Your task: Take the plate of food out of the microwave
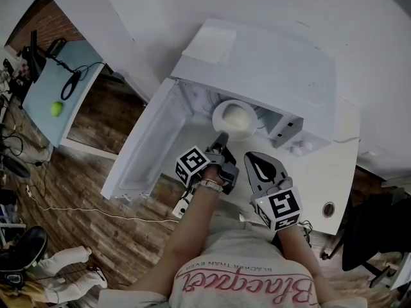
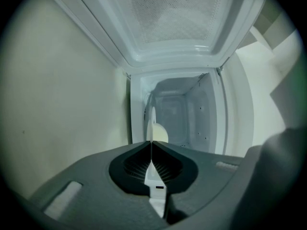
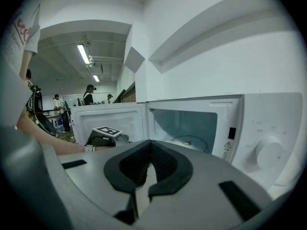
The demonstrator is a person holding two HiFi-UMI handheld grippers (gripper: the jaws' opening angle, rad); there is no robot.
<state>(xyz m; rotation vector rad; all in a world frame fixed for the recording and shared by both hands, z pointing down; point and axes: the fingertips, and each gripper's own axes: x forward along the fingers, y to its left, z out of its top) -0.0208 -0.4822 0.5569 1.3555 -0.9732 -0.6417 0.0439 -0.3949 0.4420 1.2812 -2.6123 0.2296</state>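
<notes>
Plainly the plate (image 1: 216, 115) sat at the mouth of the open microwave (image 1: 270, 69), with a pale mound of food (image 1: 237, 117) on it and its near rim pinched in the left tongs (image 2: 151, 145). The left gripper view showed that rim edge-on, a thin white line running between two pads closed almost flat on it. The right tongs (image 3: 151, 143) hung just beside the left, short of the cavity, tips brought together with nothing between them. The door (image 1: 151, 143) stood swung wide to the left, and the glass turntable (image 3: 189, 142) showed on the cavity floor. The microwave stood on a white bench (image 1: 324, 172).

I judged the step in hand to be the withdrawal itself: the grip was made, but the plate was not yet clear of the opening. The next move called for drawing it straight out and level, since a one-sided pinch on a thin rim could let it sag or swivel. The free right tongs could steady another part of the rim.

As for writing, a warning triangle label (image 3: 228, 146) sat beside the cavity and faint marks ringed the knob (image 3: 268, 152), all too small to read. Red script on the person's shirt (image 1: 244, 281) appeared upside down, and I could not read it with confidence. No brand was legible on the microwave.
</notes>
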